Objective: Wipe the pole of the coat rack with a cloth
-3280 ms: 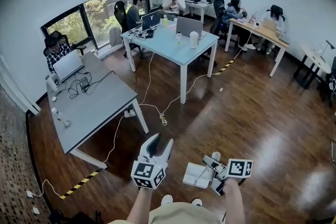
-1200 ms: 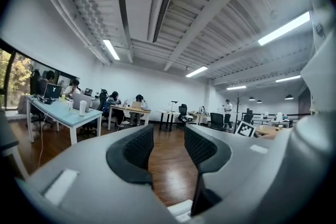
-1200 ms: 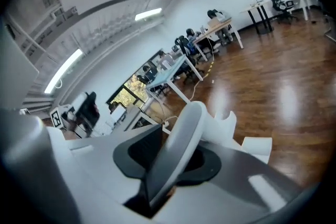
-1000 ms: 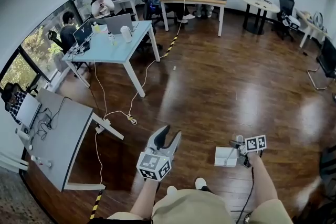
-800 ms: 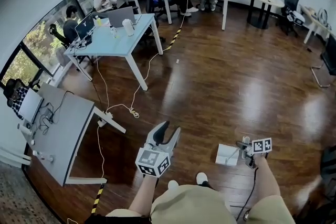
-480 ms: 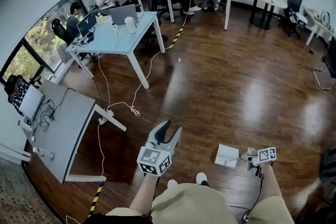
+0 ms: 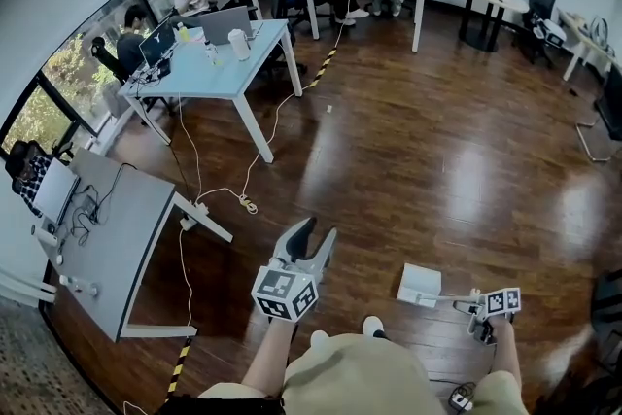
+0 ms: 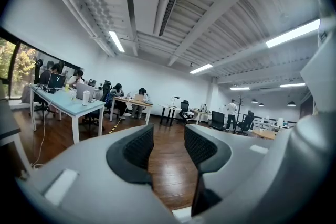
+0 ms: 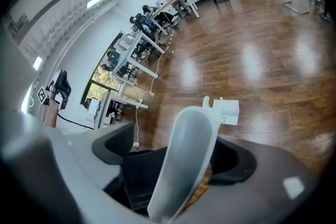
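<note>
An open-plan office: people [image 7: 131, 39] at laptops [image 7: 225, 22] on a light-blue counter [image 7: 194, 73], swivel chairs [image 7: 537, 3], strip lights [image 8: 116, 41].

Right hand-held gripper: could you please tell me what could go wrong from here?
1. The jaws of the right hand-held gripper have just been opening with the handle of the white tool lying loose between them, so the tool could slide out and hit the wooden floor.
2. A white cable trails across the floor by the desks. If the person walks that way, a foot might catch on it.
</note>
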